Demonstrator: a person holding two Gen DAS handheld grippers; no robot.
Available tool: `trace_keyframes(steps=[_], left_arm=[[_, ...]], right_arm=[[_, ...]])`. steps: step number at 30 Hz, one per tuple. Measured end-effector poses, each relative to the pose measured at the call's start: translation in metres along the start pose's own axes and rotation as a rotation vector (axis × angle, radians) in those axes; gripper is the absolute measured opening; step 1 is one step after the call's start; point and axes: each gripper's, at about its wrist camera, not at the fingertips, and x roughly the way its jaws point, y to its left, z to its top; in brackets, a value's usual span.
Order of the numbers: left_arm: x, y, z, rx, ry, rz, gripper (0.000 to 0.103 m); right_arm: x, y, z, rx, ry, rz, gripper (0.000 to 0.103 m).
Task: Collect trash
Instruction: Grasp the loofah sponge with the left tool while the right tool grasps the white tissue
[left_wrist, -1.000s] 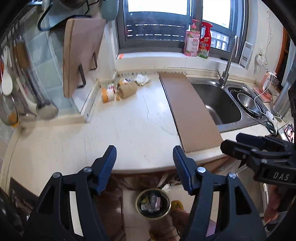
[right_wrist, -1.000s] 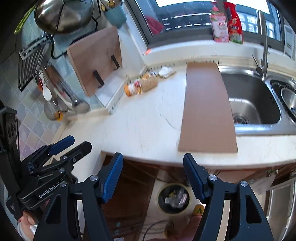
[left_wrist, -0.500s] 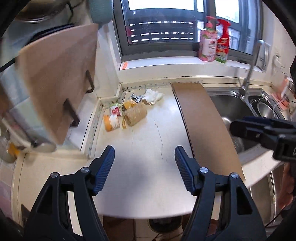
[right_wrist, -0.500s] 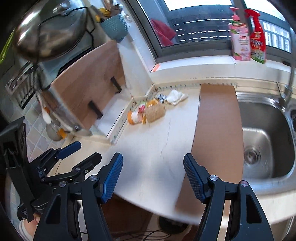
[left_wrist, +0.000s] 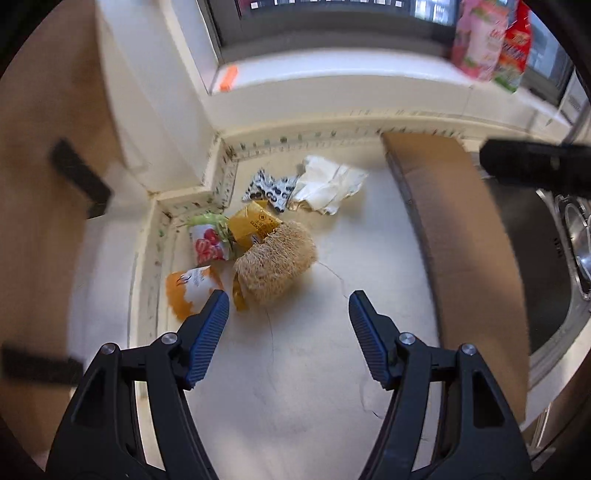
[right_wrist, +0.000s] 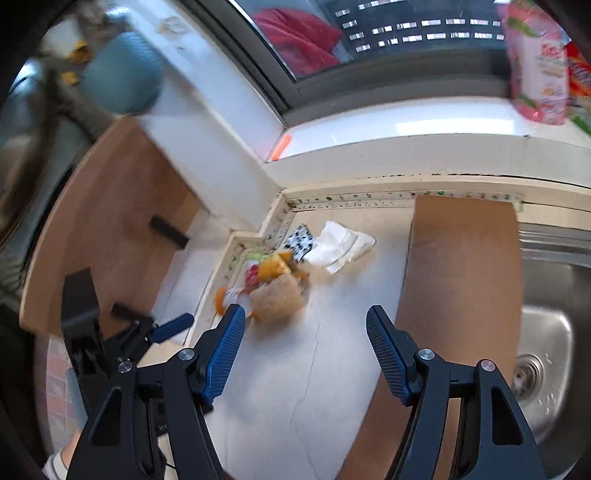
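Observation:
A heap of trash lies in the counter's back corner: a tan loofah, an orange-and-white wrapper, a red-and-white wrapper, a yellow packet, a black-and-white wrapper and a crumpled white paper. My left gripper hangs open just in front of the loofah, nothing between its fingers. My right gripper is open too, over bare counter right of the heap. The left gripper's blue tip shows at the left in the right wrist view.
A brown board lies on the counter beside the steel sink. A wooden cutting board leans at the left. Bottles stand on the window sill. The cream counter stretches in front of the heap.
Both grippers have swept forward from beyond the counter's front edge, over the counter, toward the trash heap in the corner. The floor bin has dropped out of view. Both stay open.

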Motion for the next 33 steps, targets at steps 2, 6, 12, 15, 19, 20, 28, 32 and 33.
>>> trace_keyframes(steps=[2,6,12,15,19,20,28,32,33], left_arm=[[0.025,0.003,0.005,-0.004,0.037,0.014,0.065],[0.064,0.013,0.014,-0.006,0.099,0.042,0.065],[0.102,0.016,0.023,-0.004,0.141,0.047,0.065],[0.118,0.015,0.027,-0.004,0.166,0.037,0.065],[0.129,0.012,0.028,-0.050,0.177,-0.010,0.065],[0.133,0.013,0.028,-0.066,0.181,-0.010,0.065],[0.145,0.028,0.022,-0.205,0.178,-0.064,0.033],[0.137,0.034,0.016,-0.263,0.152,-0.088,0.031],[0.135,0.036,0.015,-0.275,0.147,-0.090,0.031]], right_arm=[[0.030,-0.008,0.017,0.009,0.035,0.006,0.069],[0.076,-0.019,0.035,0.020,0.083,0.011,0.069],[0.128,-0.033,0.050,0.057,0.124,0.010,0.069],[0.149,-0.040,0.054,0.069,0.148,-0.001,0.069],[0.171,-0.048,0.056,0.100,0.175,0.002,0.069],[0.176,-0.050,0.056,0.106,0.178,0.003,0.069],[0.209,-0.056,0.061,0.149,0.187,0.010,0.069],[0.219,-0.052,0.062,0.138,0.187,0.001,0.069],[0.222,-0.052,0.062,0.137,0.190,-0.001,0.069]])
